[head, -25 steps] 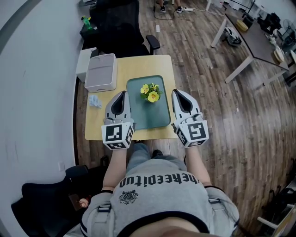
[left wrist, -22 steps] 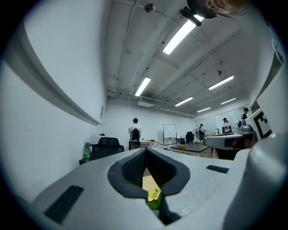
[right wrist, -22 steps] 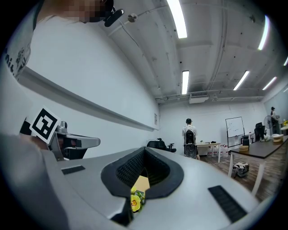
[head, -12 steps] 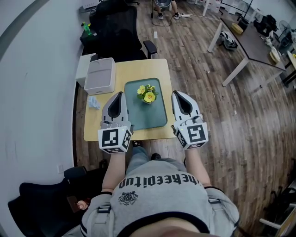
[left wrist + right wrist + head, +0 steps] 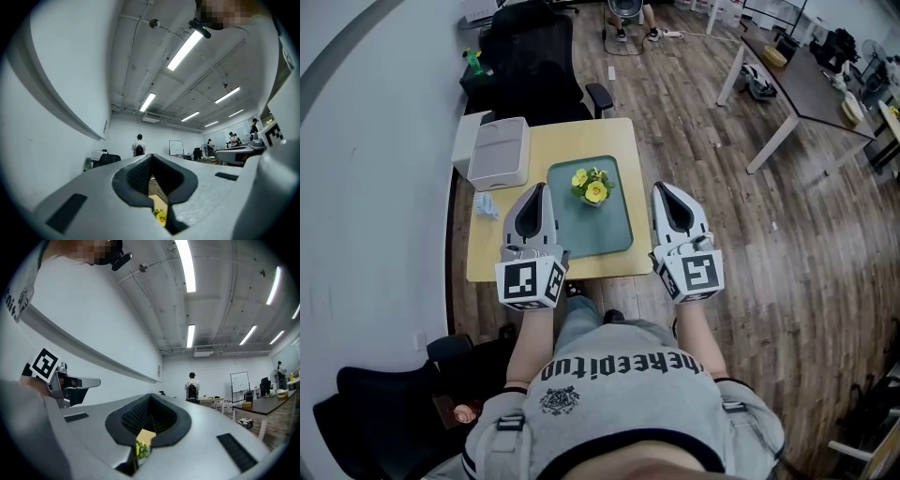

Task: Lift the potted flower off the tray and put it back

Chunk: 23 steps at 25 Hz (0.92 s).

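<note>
The single green tray (image 5: 598, 234) on the small wooden table (image 5: 623, 141) holds one potted flower (image 5: 589, 187) with yellow blooms, upright at the tray's far end, and nothing else. One grey box (image 5: 499, 153) sits at the table's far left corner with its lid shut, so its contents cannot be seen, and one small pale-blue item (image 5: 486, 205) lies just in front of it. The two grippers flank the tray, the left gripper (image 5: 535, 190) and the right gripper (image 5: 667, 190) each with jaws closed together and empty.
</note>
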Motion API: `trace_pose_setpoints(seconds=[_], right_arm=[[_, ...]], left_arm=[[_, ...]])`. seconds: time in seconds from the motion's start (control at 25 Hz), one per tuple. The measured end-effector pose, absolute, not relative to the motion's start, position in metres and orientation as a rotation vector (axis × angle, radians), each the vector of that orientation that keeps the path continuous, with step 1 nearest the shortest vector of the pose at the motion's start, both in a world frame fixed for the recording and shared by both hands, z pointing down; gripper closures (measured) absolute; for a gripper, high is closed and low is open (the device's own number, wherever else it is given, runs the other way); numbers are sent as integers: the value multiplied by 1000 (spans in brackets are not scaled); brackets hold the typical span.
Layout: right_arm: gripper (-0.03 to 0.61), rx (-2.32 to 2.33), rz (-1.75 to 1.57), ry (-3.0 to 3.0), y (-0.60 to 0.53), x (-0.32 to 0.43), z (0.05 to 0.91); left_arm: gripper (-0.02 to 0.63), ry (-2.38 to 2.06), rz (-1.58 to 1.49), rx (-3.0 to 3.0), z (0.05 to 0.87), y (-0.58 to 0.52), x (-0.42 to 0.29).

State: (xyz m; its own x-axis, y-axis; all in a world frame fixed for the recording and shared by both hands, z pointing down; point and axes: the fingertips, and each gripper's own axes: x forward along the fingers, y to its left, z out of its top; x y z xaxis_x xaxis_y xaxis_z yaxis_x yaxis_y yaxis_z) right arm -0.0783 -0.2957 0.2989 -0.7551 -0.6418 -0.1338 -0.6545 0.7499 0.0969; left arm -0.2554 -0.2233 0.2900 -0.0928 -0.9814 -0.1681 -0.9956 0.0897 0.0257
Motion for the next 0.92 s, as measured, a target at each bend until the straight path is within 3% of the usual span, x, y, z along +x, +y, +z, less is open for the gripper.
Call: trace_pose_setpoints(seconds=[0.92], right_arm=[[577, -1042, 207, 2850, -291, -65, 301]], left_arm=[[609, 2262, 218, -2029, 294, -221, -245]])
